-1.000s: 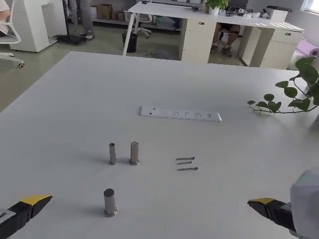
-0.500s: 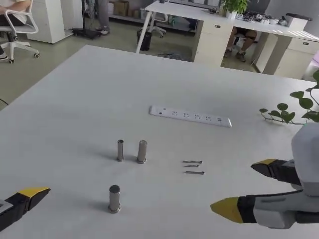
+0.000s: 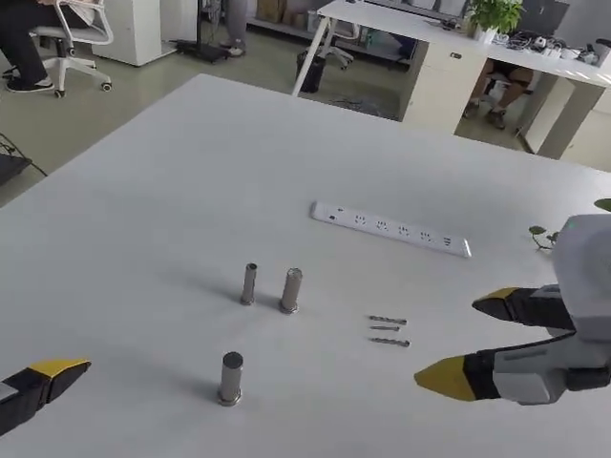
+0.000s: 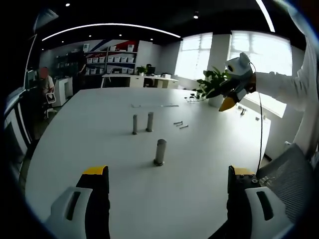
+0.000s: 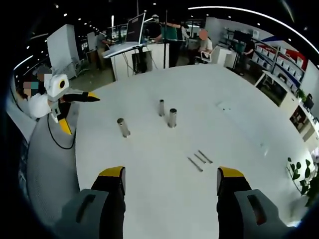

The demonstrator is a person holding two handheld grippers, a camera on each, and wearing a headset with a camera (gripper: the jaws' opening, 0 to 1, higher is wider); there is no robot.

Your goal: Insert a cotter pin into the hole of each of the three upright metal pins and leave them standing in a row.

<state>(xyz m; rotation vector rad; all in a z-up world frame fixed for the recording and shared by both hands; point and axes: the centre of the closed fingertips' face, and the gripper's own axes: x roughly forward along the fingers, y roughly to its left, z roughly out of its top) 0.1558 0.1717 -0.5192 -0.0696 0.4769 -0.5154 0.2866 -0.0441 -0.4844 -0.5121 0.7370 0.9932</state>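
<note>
The cotter pins (image 3: 387, 330) lie flat on the worktop (image 3: 191, 172) just left of the right gripper (image 3: 446, 342), long axes aimed toward its spread, empty fingers (image 3: 449, 377); the left gripper (image 4: 168, 170), also spread, sits farther off.

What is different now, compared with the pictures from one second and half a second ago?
The right claw has come in from the lower right toward the cotter pins, open and empty. Nothing was gripped or released. The left claw, open, stays at the lower left; the three metal pins stand as before, the cotter pins untouched.
</note>
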